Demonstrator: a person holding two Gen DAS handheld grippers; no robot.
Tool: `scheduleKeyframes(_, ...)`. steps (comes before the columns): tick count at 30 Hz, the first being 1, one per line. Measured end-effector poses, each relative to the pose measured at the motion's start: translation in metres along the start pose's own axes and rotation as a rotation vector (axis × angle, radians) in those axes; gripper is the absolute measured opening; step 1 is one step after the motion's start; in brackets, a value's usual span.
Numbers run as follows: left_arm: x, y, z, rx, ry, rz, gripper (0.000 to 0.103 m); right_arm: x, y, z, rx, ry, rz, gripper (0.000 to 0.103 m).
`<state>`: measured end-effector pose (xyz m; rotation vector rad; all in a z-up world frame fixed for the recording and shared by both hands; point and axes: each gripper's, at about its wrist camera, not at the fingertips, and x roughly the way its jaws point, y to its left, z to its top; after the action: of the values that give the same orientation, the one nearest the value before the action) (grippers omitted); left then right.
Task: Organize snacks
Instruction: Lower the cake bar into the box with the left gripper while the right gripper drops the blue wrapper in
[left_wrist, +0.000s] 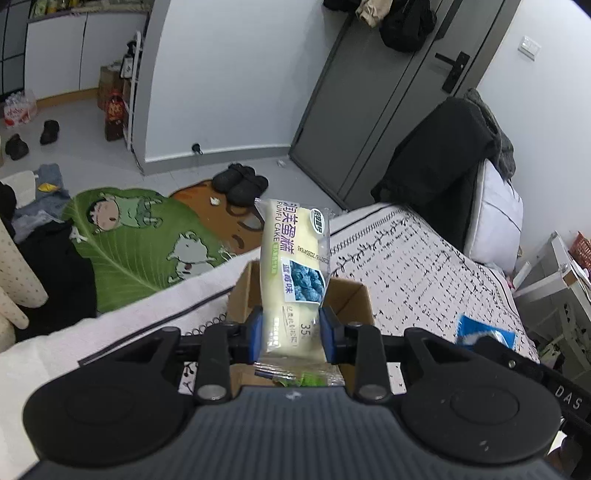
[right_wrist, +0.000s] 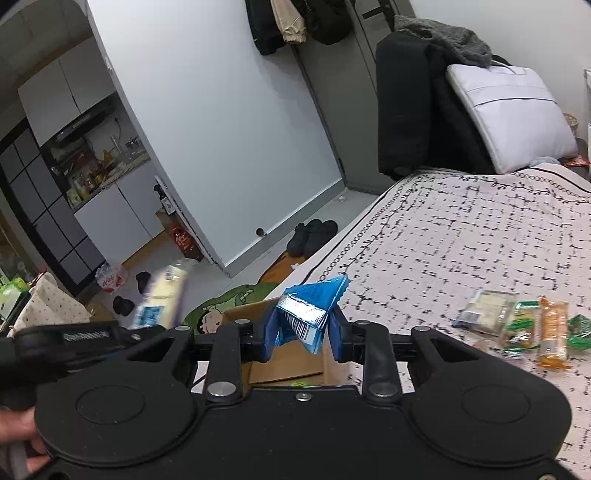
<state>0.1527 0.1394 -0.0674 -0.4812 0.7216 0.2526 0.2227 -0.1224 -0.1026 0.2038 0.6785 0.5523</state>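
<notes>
Left tool (left_wrist: 291, 338) is clamped on the lower part of a cake packet (left_wrist: 291, 273), its blue pads (left_wrist: 255, 338) pressing both sides of the wrapper. That packet is pale yellow with a blueberry picture and stands nearly upright, held above an open cardboard box (left_wrist: 354, 299) that sits on the bed (left_wrist: 424, 266) near its edge. Inside the box, just under the packet's lower end, lie a clear wrapper and something green (left_wrist: 308, 380).

Right tool (right_wrist: 303, 332) is closed on a blue foil packet (right_wrist: 312, 306), crumpled and folded, with a barcode showing on its underside; the pads (right_wrist: 271, 334) pinch it from both sides. It too hangs over the same box (right_wrist: 288, 358), whose brown flaps show between and below the pads. In the left view this blue packet (left_wrist: 484, 332) peeks out to the right, and in the right view the cake packet (right_wrist: 162, 299) appears blurred at the left.

Farther right on the patterned bedspread lies a small group of loose snacks (right_wrist: 517, 325): a clear-wrapped pale one, a green-and-yellow one, an orange one and a green one, close together and well apart from the box.

Beyond the bed, a green cartoon rug (left_wrist: 147, 236) covers the floor, with black slippers (left_wrist: 240, 182) beside it.
</notes>
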Motion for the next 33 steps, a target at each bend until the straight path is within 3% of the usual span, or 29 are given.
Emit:
scheduleKeyframes(8, 0.026, 0.011, -0.005, -0.036, 0.062, -0.014, 0.031, 0.022, 0.016, 0.002, -0.008, 0.02, -0.005, 0.029)
scheduleKeyframes(13, 0.033, 0.016, -0.007, -0.036, 0.052, -0.006, 0.031, 0.036, 0.021, 0.001, -0.008, 0.036, -0.005, 0.029)
scheduleKeyframes(18, 0.038, 0.018, -0.004, -0.057, 0.082, 0.032, 0.035, 0.05, 0.028, 0.002, -0.011, 0.048, -0.002, 0.029)
scheduleKeyframes(24, 0.03, 0.018, -0.003, -0.049, 0.07, 0.057, 0.053, 0.056, 0.036, 0.007, -0.028, 0.051, 0.013, 0.045)
scheduleKeyframes(29, 0.027, 0.016, -0.004, -0.052, 0.086, 0.071, 0.061, 0.049, 0.03, 0.004, -0.021, 0.059, -0.002, 0.046)
scheduleKeyframes(33, 0.021, 0.014, -0.007, -0.053, 0.085, 0.094, 0.075, 0.038, 0.02, 0.0, -0.012, 0.065, -0.023, 0.047)
